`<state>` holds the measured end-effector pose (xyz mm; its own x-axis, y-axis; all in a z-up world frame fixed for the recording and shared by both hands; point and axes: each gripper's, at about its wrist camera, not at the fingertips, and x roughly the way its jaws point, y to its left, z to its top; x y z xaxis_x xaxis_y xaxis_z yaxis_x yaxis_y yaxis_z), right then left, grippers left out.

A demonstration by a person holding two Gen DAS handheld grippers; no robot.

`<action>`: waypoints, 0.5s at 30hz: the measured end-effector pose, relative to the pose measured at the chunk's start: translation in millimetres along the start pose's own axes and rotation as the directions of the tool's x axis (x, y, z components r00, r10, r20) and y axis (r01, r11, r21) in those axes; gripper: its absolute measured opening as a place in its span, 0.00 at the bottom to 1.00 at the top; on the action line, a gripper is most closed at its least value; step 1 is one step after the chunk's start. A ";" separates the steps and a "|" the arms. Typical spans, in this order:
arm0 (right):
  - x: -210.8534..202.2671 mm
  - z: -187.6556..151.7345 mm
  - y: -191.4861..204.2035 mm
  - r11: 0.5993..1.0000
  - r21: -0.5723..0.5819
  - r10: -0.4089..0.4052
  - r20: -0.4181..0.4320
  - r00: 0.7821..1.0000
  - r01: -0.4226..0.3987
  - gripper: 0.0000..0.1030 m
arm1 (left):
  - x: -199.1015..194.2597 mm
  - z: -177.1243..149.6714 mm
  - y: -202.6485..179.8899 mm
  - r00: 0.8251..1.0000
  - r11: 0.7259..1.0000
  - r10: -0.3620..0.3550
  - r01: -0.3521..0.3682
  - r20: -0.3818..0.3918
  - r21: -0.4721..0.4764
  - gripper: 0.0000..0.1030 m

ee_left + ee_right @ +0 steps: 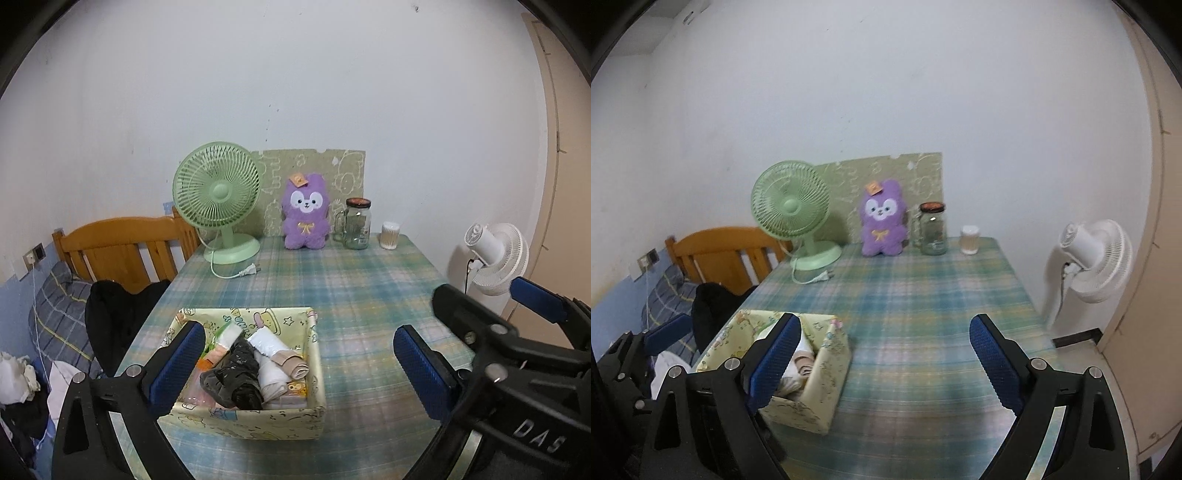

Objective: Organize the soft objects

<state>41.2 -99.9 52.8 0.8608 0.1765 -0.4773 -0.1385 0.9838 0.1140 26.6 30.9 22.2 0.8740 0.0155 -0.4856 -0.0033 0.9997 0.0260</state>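
Observation:
A pale yellow cartoon-print fabric box point(243, 424) sits near the front of the plaid table; it also shows in the right wrist view point(827, 373). It holds a black rolled bag point(236, 373), a white roll point(267, 345), a beige-banded roll point(291, 363) and packets. A purple plush rabbit point(306, 218) stands at the table's back, seen too in the right wrist view point(882, 221). My left gripper point(299, 369) is open and empty just above the box's front. My right gripper point(882, 365) is open and empty to the right of the box, and shows in the left wrist view point(491, 317).
A green desk fan point(219, 199) with a loose plug stands at the back left. A glass jar point(356, 223) and a small cotton-swab tub point(389, 235) stand at the back right. A wooden bed headboard point(125, 243) lies left, a white standing fan point(495, 254) right.

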 end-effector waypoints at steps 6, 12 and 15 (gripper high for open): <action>-23.7 -0.6 -19.4 1.000 0.018 -0.023 0.041 0.999 0.022 0.92 | -16.4 1.6 -9.3 1.000 1.000 -0.011 0.011 0.021 -0.001 1.00; -41.3 -3.2 -33.5 0.999 0.029 -0.032 0.070 0.997 0.030 0.92 | -30.4 1.6 -17.2 0.999 1.000 0.001 -0.001 0.052 0.010 1.00; -48.2 -4.7 -38.6 0.999 0.029 -0.048 0.080 0.996 0.045 0.92 | -34.7 0.7 -18.8 0.998 1.000 0.012 -0.013 0.059 0.004 1.00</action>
<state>2.7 -146.3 67.3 0.9029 0.1264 -0.4109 -0.0849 0.9894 0.1178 -3.4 11.6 39.2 0.9010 0.0265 -0.4330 -0.0123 0.9993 0.0355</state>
